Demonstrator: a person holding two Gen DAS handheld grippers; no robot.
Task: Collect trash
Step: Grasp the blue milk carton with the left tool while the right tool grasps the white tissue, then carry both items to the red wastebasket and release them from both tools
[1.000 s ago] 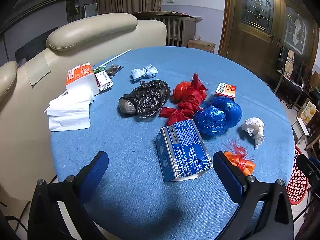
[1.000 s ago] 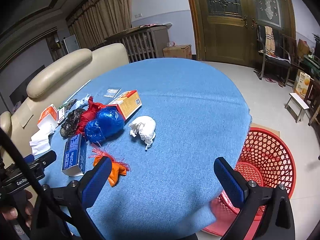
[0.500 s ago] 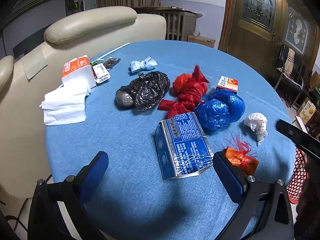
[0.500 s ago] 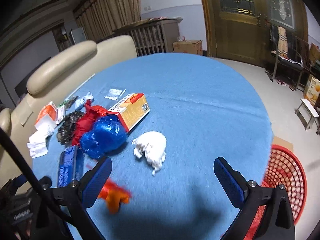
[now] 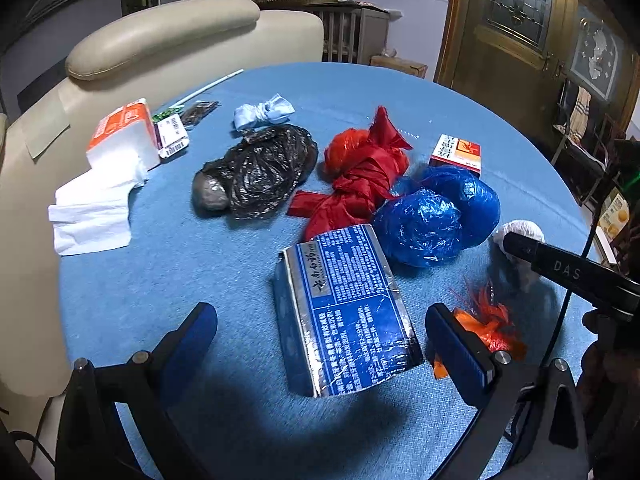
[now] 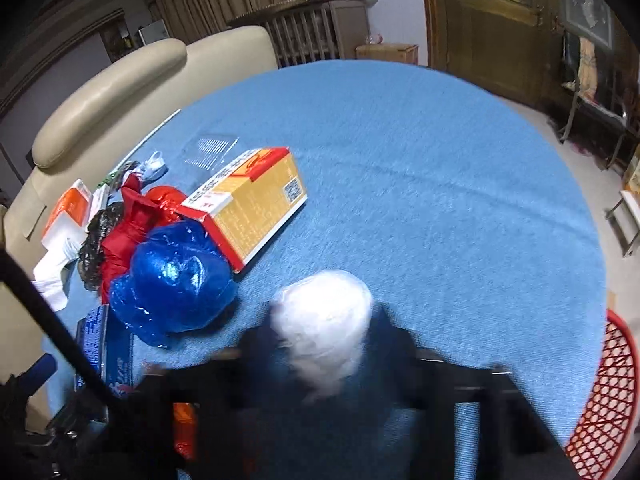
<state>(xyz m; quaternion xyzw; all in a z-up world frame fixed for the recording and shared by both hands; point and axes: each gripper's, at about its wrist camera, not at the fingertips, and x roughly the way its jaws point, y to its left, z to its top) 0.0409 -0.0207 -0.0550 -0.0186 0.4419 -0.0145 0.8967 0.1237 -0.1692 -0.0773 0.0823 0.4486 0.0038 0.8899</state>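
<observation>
Right tongs (image 6: 324,360) sit blurred around the white crumpled wad (image 6: 324,312) near the desk's (image 6: 440,200) right edge; the smear hides whether they have closed on it, so I cannot tell. To do this step well, I judge the fingers should pinch the wad's thick middle, not its loose tail, then lift straight up before swinging to the red basket (image 6: 608,392) beside the desk. Left tongs (image 5: 320,344) hang open over the blue foil packet (image 5: 344,308), with the orange net scrap (image 5: 488,328) touching the right finger. The blue bag (image 6: 176,280) lies just left of the wad; avoid brushing it.
</observation>
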